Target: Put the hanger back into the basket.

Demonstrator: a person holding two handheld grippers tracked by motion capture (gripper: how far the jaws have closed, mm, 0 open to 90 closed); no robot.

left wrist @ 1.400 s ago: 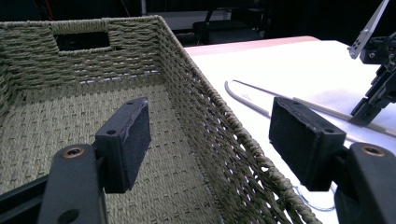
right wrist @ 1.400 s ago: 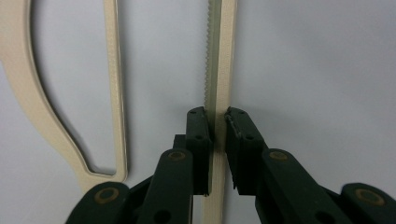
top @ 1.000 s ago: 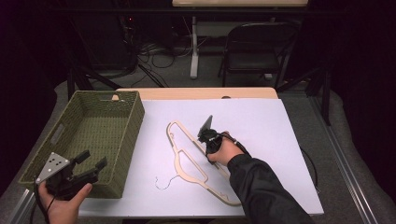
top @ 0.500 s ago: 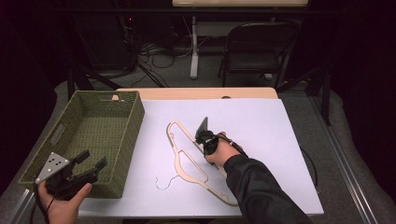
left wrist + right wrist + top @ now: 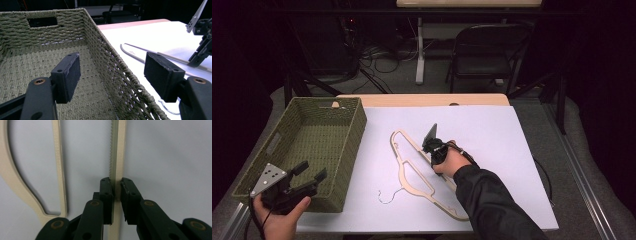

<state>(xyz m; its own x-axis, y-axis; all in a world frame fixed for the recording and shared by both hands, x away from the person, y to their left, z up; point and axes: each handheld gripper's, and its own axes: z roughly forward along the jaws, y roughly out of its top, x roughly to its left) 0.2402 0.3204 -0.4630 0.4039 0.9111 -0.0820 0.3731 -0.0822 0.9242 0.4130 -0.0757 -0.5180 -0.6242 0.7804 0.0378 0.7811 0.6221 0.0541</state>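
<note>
Matt cream plastic hanger point(image 5: 424, 175) with thin metal hook, rough woven green basket point(image 5: 319, 135), smooth white paper-covered table point(image 5: 502, 150).

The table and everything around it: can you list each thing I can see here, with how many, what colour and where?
Hanger: one, cream, flat on the white sheet mid-table, wire hook toward the near edge.
Basket: one, olive-green woven, on the table's left side, nothing seen inside.
White sheet: one, covers most of the tabletop.
Table: one, light wood, its far edge bare.
Chair: one, dark folding, on the floor behind the table.
Cables: several, dark, on the floor behind.
Left gripper: one, black, jaws open, held by the basket's near corner.
Right gripper: one, black, jaws shut on the hanger's toothed bar.
</note>
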